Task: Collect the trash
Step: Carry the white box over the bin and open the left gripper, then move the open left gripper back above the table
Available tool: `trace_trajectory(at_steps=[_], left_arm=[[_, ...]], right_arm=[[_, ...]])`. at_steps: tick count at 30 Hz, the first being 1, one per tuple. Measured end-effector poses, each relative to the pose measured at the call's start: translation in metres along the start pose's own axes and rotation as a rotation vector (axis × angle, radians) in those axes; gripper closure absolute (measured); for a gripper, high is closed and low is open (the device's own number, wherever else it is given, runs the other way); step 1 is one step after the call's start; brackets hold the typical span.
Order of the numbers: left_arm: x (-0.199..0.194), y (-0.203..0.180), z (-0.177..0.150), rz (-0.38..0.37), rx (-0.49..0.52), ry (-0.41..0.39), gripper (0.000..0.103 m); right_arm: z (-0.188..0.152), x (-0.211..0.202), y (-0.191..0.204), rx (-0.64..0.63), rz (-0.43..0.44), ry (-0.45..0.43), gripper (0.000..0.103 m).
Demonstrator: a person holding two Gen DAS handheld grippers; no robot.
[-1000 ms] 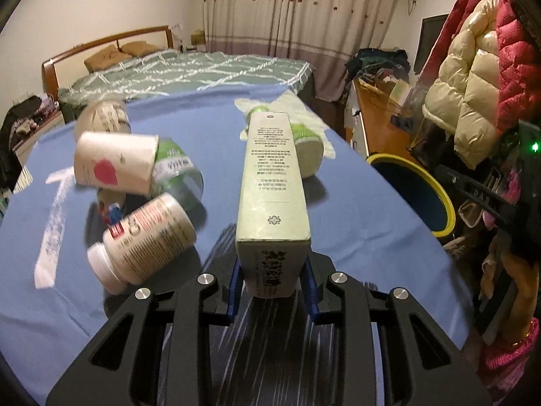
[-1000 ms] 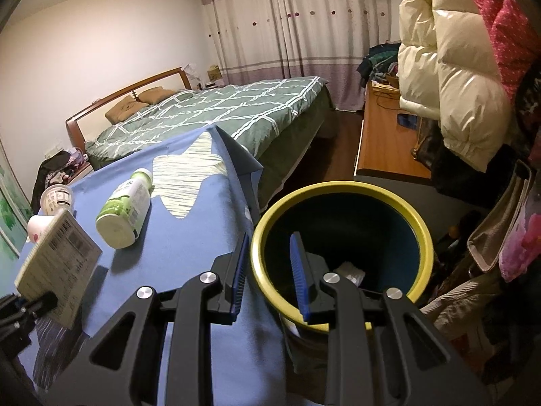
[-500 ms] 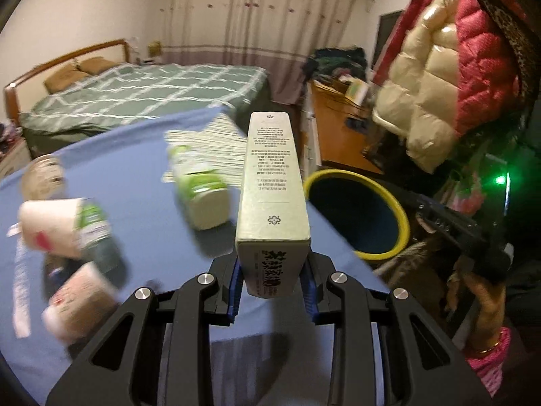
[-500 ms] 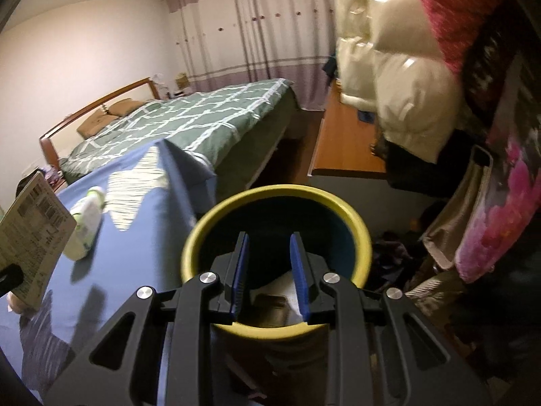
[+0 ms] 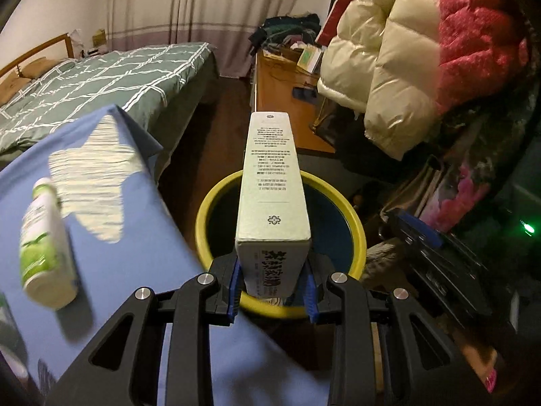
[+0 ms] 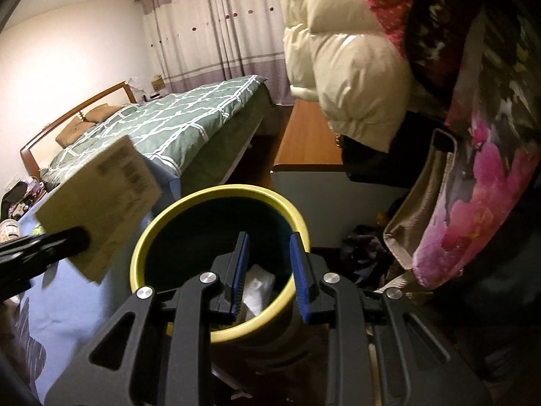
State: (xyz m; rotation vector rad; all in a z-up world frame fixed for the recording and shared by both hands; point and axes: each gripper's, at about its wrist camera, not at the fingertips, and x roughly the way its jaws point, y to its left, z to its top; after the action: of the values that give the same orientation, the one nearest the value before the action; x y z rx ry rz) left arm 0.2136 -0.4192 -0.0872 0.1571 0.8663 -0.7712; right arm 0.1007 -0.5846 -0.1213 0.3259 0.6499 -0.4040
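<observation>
My left gripper (image 5: 272,291) is shut on a pale green carton (image 5: 273,186) and holds it out over the yellow-rimmed bin (image 5: 351,223) beside the table. The carton also shows in the right wrist view (image 6: 101,199), held by the left gripper (image 6: 72,238) left of the bin (image 6: 148,233). My right gripper (image 6: 268,270) is open and empty, its fingers over the bin's mouth. White crumpled trash (image 6: 258,287) lies inside the bin.
A white-and-green bottle (image 5: 44,247) lies on the blue tablecloth (image 5: 135,270) at left. Puffy coats (image 5: 405,67) hang at right. A wooden bench (image 5: 287,111) and a bed (image 5: 101,81) stand beyond the bin.
My left gripper has swung right with the carton, from over the table to over the bin. My right gripper has moved over the bin's mouth.
</observation>
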Motion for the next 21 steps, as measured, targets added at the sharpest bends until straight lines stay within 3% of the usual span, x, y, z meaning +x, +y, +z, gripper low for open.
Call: trace_trajectory(at_steps=[6, 7, 8, 14, 21], left_arm=[[0.034, -0.007, 0.01, 0.026, 0.001, 0.03, 0.07], [0.035, -0.006, 0.011, 0.025, -0.003, 0.027, 0.052], [0.033, -0.006, 0.011, 0.03, -0.005, 0.014, 0.042], [0.009, 0.005, 0.009, 0.042, -0.015, -0.036, 0.042], [-0.047, 0.039, -0.009, 0.075, -0.065, -0.105, 0.042]], right_arm=[[-0.002, 0.003, -0.006, 0.006, -0.01, 0.014, 0.079], [-0.002, 0.003, -0.006, 0.007, -0.011, 0.017, 0.079], [-0.003, 0.003, -0.006, 0.007, -0.011, 0.019, 0.079], [-0.004, 0.001, -0.002, 0.002, -0.015, 0.021, 0.079], [-0.005, 0.001, 0.011, -0.024, -0.006, 0.028, 0.079]])
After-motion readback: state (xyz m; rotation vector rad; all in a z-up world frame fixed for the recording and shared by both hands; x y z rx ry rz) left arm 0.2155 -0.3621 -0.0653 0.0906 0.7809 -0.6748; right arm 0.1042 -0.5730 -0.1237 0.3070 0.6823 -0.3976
